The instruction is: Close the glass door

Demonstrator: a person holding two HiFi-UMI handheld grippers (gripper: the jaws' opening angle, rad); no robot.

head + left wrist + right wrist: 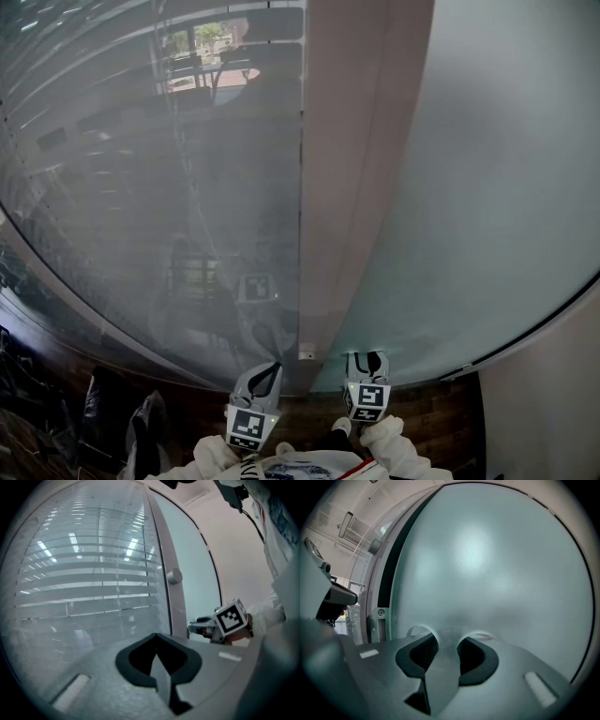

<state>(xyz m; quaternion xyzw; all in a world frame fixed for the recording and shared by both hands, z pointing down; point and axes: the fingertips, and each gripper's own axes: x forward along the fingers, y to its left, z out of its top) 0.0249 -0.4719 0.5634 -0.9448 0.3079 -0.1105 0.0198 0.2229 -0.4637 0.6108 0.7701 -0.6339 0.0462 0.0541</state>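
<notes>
The frosted glass door (pixel 469 187) fills the right of the head view, next to a pale upright frame post (pixel 347 187). My right gripper (pixel 366 361) points at the door low down. In the right gripper view the right gripper (pixel 451 637) has its jaws apart with nothing between them, and its tips sit against or very near the frosted door (pixel 497 564). My left gripper (pixel 265 373) points at the post's foot. In the left gripper view the left gripper (pixel 157 641) has its jaws meeting at a point and holds nothing. The right gripper (pixel 206 626) and a round knob (pixel 174 576) also show there.
Left of the post is a clear glass pane (pixel 187 187) with blinds behind it. A small bracket (pixel 307 353) sits at the post's foot. Dark bags or seats (pixel 94 412) stand on the wooden floor at lower left. A pale wall (pixel 553 394) closes the right side.
</notes>
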